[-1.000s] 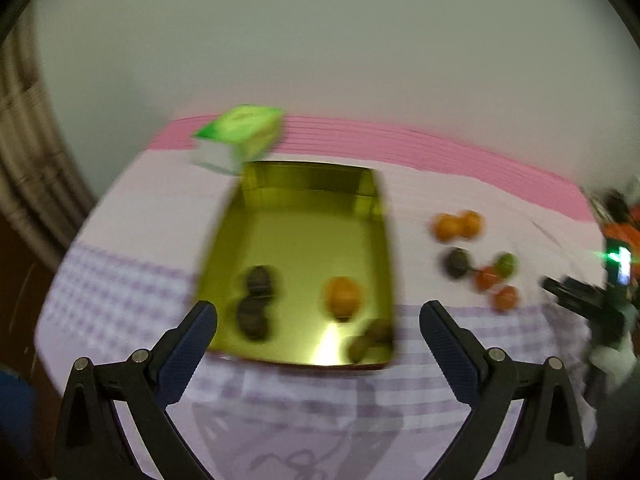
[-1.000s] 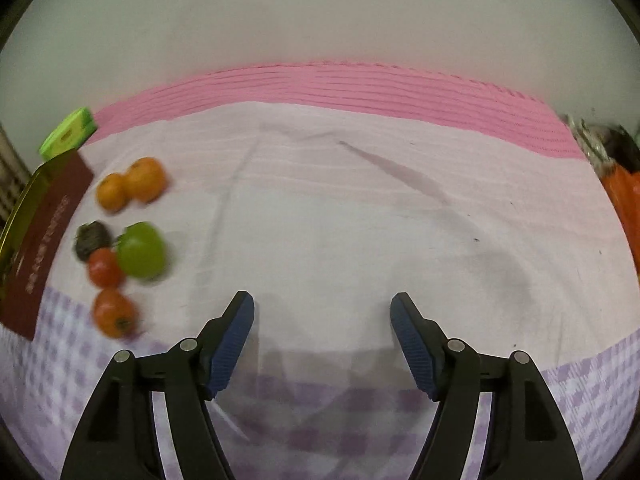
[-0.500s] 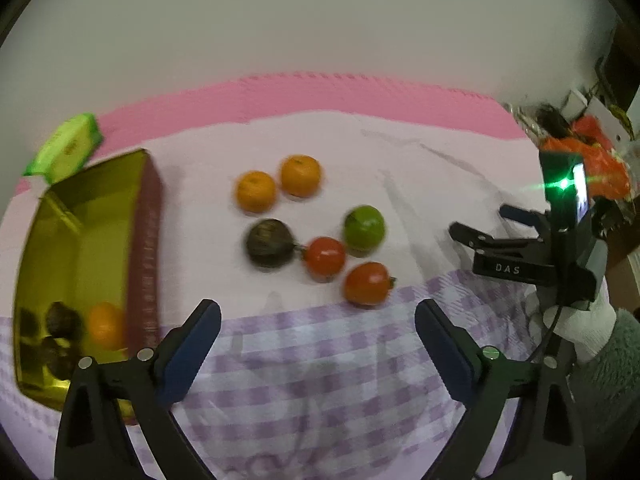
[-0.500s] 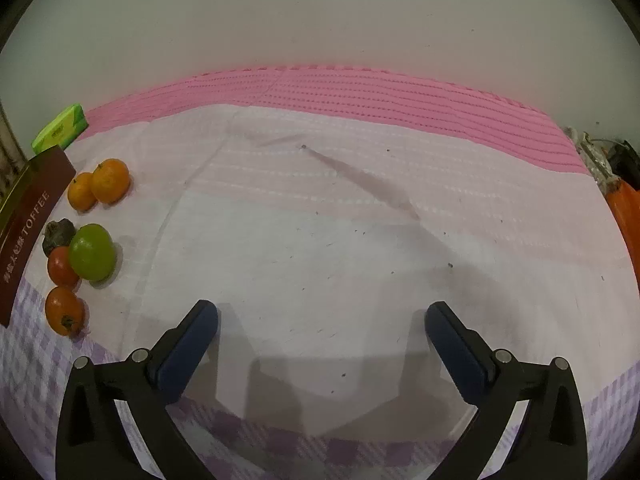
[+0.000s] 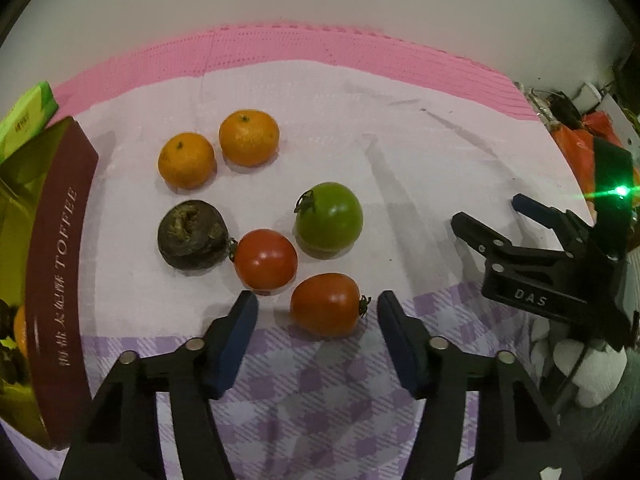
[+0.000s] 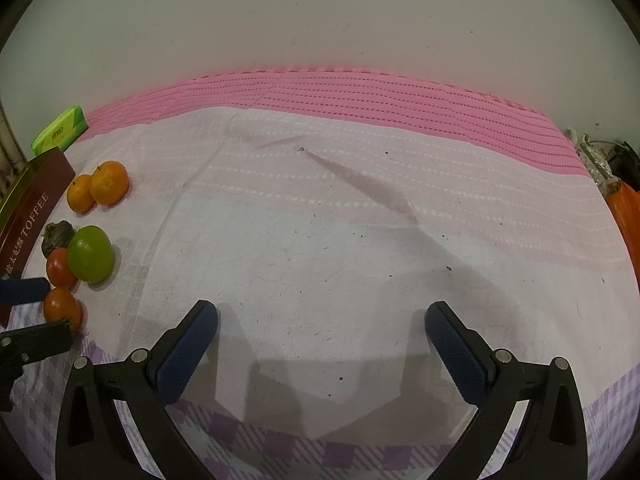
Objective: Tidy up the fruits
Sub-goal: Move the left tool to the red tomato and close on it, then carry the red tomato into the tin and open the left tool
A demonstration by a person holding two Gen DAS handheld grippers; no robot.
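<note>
nearly closed: left tool around a red tomato

nearest the left wrist lens, the left tool [image 5: 313, 307] points down at the cloth-covered worktop [image 5: 400, 184], its jaws closing with the red-orange tomato [image 5: 325, 304] between them; gaps still show on both sides, so the pads do not yet press it. just beyond lies a second red tomato [image 5: 265, 259], touching a dark shrivelled fruit [image 5: 193, 240] on its left, with a green tomato [image 5: 329, 216] to its right. farther back sit two oranges [image 5: 218, 152] side by side. at the left edge stands a gold tin [image 5: 60, 256] lettered toffee, holding an orange fruit and dark ones; behind it a green packet [image 5: 26, 120]. the right tool [image 6: 321, 330] hovers over bare cloth, jaws spread wide and holding nothing, well apart from the fruit cluster at its far left. a white-gloved hand [image 5: 580, 364] carries it.
</note>
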